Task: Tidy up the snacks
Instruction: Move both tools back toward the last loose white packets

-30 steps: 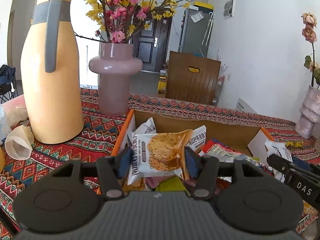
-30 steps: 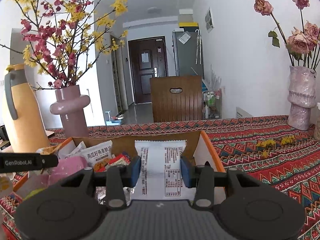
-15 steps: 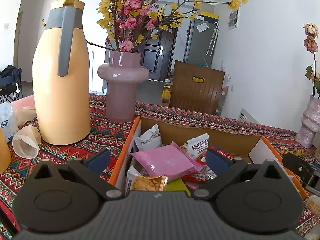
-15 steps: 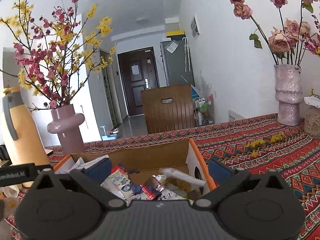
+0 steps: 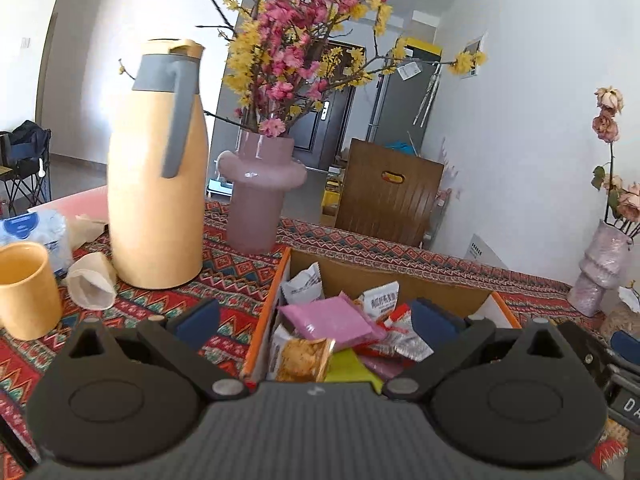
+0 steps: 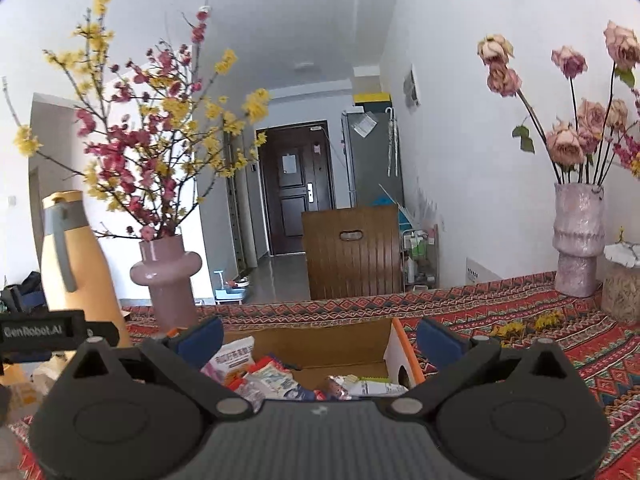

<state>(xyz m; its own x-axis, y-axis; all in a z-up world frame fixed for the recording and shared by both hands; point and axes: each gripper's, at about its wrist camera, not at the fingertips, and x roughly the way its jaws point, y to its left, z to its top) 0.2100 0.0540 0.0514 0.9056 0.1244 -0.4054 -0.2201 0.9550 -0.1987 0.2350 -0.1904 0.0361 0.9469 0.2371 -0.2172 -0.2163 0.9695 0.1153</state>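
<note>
Left gripper: my left gripper (image 5: pixel 316 322) hangs spread wide and holds nothing, its blue pads (image 5: pixel 198 318) apart over the left wall of the cardboard box (image 5: pixel 384 276).
Right gripper: my right gripper (image 6: pixel 318 336) is likewise wide and empty above the same box (image 6: pixel 316 342), one pad on each side of its opening.
Snacks: the packets lie loose inside the box. A pink packet (image 5: pixel 330 318) rests on top of the heap; a cracker packet (image 5: pixel 304 358) leans against the left wall nearest my left camera; a white packet with red print (image 5: pixel 382 300) stands behind the pink one; a white crumpled packet (image 5: pixel 304 286) sits in the far left corner. From the right wrist I see a white packet (image 6: pixel 372 388) lying flat by the right wall.
Box: it stands on the patterned cloth of the bench (image 5: pixel 232 280), orange-edged flaps (image 6: pixel 404 354) turned up.
Left of the box: a tall yellow thermos jug (image 5: pixel 156 184) with a grey handle, near the box's left wall; a yellow mug (image 5: pixel 26 290) and a tipped paper cup (image 5: pixel 92 284) toward the bench's left edge.
Behind the box: a mauve vase (image 5: pixel 260 192) of pink and yellow blossom, just beside the jug.
Far right edge of the bench: a pale textured vase (image 6: pixel 578 240) of faded roses, well apart from the box.
</note>
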